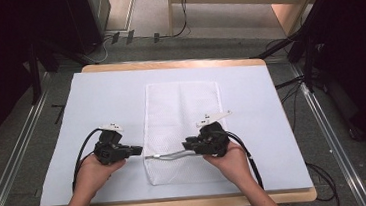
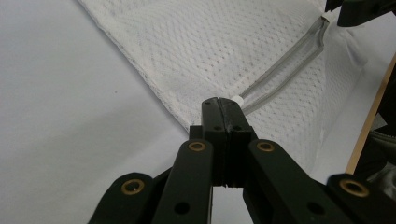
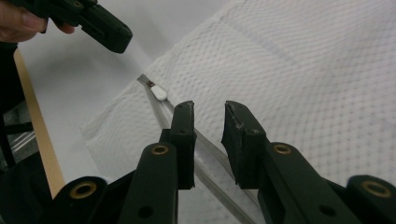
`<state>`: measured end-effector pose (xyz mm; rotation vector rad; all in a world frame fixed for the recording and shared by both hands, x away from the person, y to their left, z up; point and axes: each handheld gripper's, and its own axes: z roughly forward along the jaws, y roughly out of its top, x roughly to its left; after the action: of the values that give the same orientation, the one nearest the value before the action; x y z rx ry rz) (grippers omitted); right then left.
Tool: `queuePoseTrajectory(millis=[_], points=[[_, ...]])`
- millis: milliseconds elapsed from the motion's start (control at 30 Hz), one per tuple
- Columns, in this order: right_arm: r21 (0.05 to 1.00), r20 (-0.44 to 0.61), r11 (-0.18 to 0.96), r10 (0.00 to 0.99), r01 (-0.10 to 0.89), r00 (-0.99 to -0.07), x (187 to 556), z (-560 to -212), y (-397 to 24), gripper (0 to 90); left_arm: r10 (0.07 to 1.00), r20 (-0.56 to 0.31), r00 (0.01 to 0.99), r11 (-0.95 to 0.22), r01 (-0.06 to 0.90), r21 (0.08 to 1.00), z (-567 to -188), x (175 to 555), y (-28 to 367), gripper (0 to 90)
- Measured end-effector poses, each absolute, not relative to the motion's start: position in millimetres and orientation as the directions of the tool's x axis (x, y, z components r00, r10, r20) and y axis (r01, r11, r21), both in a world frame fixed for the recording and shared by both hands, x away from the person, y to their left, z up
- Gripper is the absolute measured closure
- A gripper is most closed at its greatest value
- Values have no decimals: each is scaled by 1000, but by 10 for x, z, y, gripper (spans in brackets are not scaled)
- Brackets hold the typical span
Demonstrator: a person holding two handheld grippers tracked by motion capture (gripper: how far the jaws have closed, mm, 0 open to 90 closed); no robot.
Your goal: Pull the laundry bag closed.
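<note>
since the white mesh bag [image 1: 183, 128] lying flat mid-table looks light and floppy, its zipper pull [image 3: 159, 93] is the firmest hold; left gripper [image 2: 218, 105] is closed beside it, maybe pinching fabric, right gripper [image 3: 208, 121] half-open over the zipper [image 3: 205, 142].

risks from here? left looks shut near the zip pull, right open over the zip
1. The left gripper is shut beside the small white zipper pull, seemingly not on it: pulling may achieve nothing.
2. The right gripper is open above the grey zipper, so nothing pins the white mesh bag; it may slide or bunch on the pale blue table cover.
3. The zipper already bulges upward in the high view; the slider might jam.
</note>
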<state>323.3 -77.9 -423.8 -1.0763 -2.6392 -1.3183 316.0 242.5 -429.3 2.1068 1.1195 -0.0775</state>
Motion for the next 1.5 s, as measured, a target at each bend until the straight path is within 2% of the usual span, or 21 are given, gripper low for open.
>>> queuePoseTrajectory(millis=[267,567,933,1067,1233,1500], points=[[696,318,422,544,581,-776,3270,-4294,-559,816,687,-403,605,-334,755,564,-4356,3167,2402,900],[677,348,435,523,595,-778,3278,-4352,-343,828,680,-410,608,-347,759,551,-4403,3182,2338,900],[667,375,428,514,610,-771,3318,-4446,-147,827,660,-454,599,-363,782,506,-4499,3210,2296,900],[651,377,446,513,614,-772,3327,-4518,-82,827,668,-437,603,-394,784,480,-4553,3224,2267,900],[646,376,455,510,614,-774,3334,-4569,-18,776,666,-441,602,-395,786,476,-4577,3236,2254,900],[630,361,487,506,605,-783,3340,-4655,44,771,662,-444,604,-396,785,476,-4591,3241,2266,900]])
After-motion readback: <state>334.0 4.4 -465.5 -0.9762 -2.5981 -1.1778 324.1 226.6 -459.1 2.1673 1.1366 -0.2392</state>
